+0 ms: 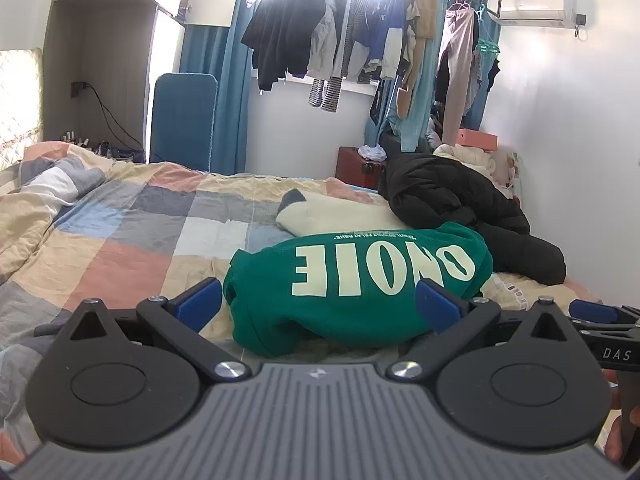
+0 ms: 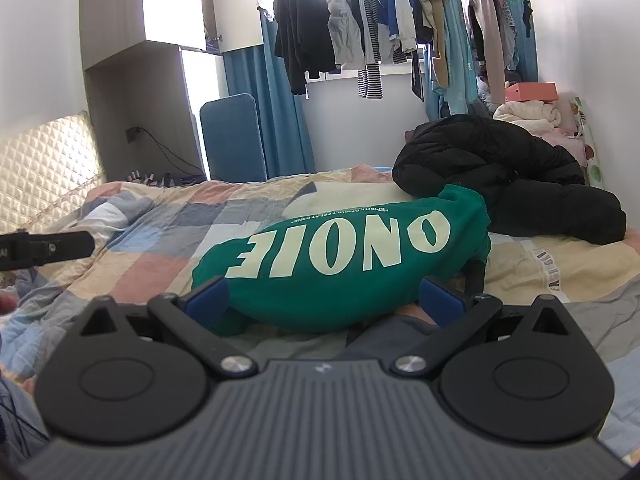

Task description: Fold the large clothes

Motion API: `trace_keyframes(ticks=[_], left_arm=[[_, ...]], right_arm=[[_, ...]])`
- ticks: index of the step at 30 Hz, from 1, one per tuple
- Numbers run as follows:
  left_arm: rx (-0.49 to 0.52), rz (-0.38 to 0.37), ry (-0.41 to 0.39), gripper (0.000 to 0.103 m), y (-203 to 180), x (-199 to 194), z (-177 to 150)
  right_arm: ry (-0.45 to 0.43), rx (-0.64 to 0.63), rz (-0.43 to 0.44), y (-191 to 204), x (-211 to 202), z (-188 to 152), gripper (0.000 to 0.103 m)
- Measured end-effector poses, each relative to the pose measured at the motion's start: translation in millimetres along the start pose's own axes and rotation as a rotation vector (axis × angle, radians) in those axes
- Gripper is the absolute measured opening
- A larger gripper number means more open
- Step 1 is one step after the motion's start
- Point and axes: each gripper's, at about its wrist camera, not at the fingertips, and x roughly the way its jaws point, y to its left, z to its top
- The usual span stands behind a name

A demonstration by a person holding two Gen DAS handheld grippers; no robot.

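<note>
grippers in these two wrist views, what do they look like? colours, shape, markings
Both match. The left gripper and right gripper each have a grey ribbed body with a small logo, two black teardrop side plates with round discs, black link arms on silver pivot screws, and blue fingers. The right gripper, seen at the left view's edge, carries white "DAS" lettering. No cables or sleeves visible.

2 low wrist views, both near green sweatshirt (image 1: 352,280) on bed (image 1: 132,224)

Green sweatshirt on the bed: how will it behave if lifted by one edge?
The green sweatshirt is a folded soft bundle, so it would likely droop and unfold. Thick-looking fabric suggests some weight. On the checked quilt, a push would probably bunch it, not slide it.
</note>
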Motion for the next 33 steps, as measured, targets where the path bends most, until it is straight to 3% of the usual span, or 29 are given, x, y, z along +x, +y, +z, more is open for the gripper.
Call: trace_keyframes(ticks=[33], left_arm=[[0.031,0.018,0.004,0.103,-7.9,2.1,-4.7]], right_arm=[[0.008,-0.002,-0.006,-2.4,0.8,0.5,0.103]])
